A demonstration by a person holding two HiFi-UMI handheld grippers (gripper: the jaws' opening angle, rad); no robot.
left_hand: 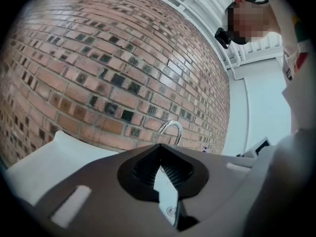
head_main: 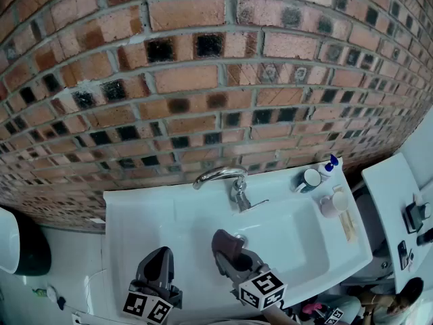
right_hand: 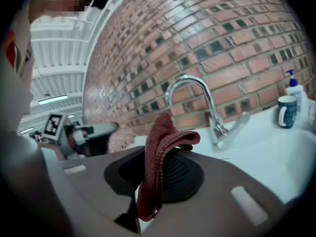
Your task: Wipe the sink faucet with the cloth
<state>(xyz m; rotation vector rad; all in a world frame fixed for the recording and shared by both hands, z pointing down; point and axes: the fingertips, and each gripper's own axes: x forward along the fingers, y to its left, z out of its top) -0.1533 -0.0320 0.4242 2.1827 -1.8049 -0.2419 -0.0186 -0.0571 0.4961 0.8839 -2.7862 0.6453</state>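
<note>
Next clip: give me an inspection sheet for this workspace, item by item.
Surface: white sink, basin bare.
Job's things: chrome faucet at the back rim; reddish cloth, not touching the faucet.
Clutter: mug, pump bottle and pale cup on the sink's right ledge.
Grippers: left gripper shut, holding nothing; right gripper shut on the cloth, short of the faucet.
Cables: nothing seen.
Surroundings: brick wall behind; white shelf at right.
</note>
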